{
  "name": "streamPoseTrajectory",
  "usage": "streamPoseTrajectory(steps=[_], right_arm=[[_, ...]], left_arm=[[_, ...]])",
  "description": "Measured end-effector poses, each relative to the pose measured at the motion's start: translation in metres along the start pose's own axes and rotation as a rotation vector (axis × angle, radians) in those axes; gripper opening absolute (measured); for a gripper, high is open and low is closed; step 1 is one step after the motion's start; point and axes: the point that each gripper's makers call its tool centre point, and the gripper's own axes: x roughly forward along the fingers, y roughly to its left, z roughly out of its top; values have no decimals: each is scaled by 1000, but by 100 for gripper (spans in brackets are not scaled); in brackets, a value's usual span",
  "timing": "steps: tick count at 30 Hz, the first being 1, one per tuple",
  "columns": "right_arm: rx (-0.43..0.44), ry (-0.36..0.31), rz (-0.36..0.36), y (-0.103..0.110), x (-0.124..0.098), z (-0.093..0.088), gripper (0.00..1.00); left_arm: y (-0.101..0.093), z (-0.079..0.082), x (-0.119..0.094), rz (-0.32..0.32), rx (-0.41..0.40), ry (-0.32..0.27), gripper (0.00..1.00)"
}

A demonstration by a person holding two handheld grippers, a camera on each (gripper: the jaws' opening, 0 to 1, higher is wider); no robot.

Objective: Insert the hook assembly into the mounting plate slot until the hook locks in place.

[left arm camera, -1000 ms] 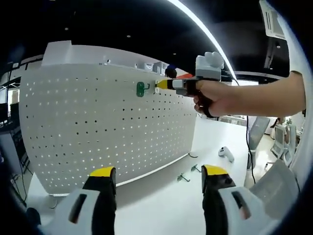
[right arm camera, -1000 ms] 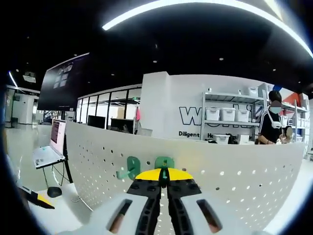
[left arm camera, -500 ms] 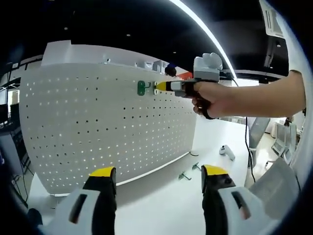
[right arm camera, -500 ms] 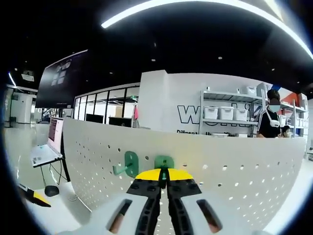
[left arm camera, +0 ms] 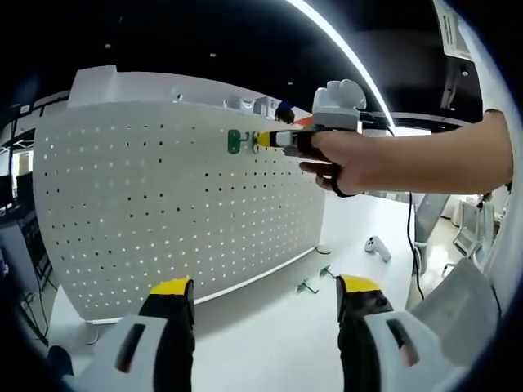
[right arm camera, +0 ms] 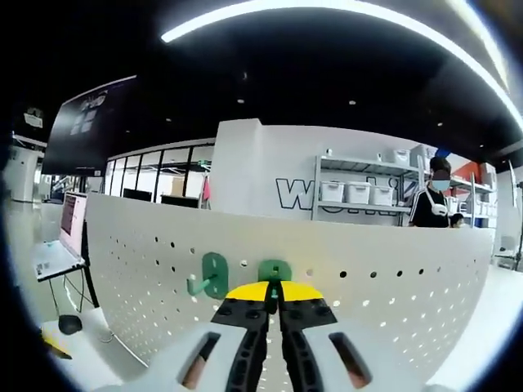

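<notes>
The right gripper (right arm camera: 274, 296), jaws closed on a green hook (right arm camera: 274, 271), presses it against the pegboard (left arm camera: 163, 212) near the top edge, beside a second hook (right arm camera: 211, 275). Keep it square to the holes and push until seated. The left gripper (left arm camera: 265, 298) is open over the desk (left arm camera: 270, 343).

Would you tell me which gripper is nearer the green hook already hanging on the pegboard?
Right. The right gripper is at the pegboard beside that hook; the left gripper hangs back, open, over the table.
</notes>
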Motion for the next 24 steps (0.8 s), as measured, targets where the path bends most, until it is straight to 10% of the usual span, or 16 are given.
streamPoseTrajectory(steps=[24], right_arm=[[36,-2,-40,-1,0,-3,3]], left_arm=[[-2,0,-2,-10,-9,-3,71]])
